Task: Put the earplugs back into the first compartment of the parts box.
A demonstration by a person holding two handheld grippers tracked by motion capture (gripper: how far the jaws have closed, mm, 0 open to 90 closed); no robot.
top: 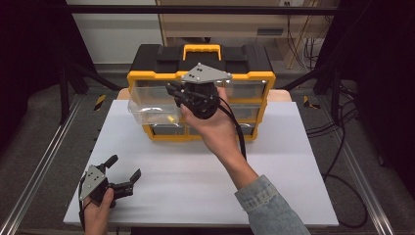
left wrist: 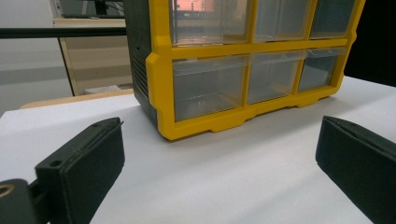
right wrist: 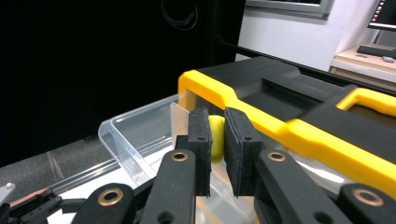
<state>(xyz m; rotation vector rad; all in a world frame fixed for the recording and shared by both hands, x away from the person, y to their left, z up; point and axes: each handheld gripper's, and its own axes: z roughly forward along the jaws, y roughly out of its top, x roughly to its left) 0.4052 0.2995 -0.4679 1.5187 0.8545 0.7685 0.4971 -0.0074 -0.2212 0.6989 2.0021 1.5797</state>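
A yellow-and-black organiser with clear drawers stands at the back of the white board. One clear drawer is pulled out at its upper left. My right gripper hovers over that drawer, its jaws nearly together on a small yellow piece. A yellow speck shows low in the drawer. In the right gripper view my right gripper is above the drawer, beside the organiser lid. My left gripper rests open at the front left. Its view faces the organiser across bare board, left gripper holding nothing.
The white board lies on a table with metal rails along the left side. Black cables run on the floor at the right. A person's sleeve comes in from the bottom right.
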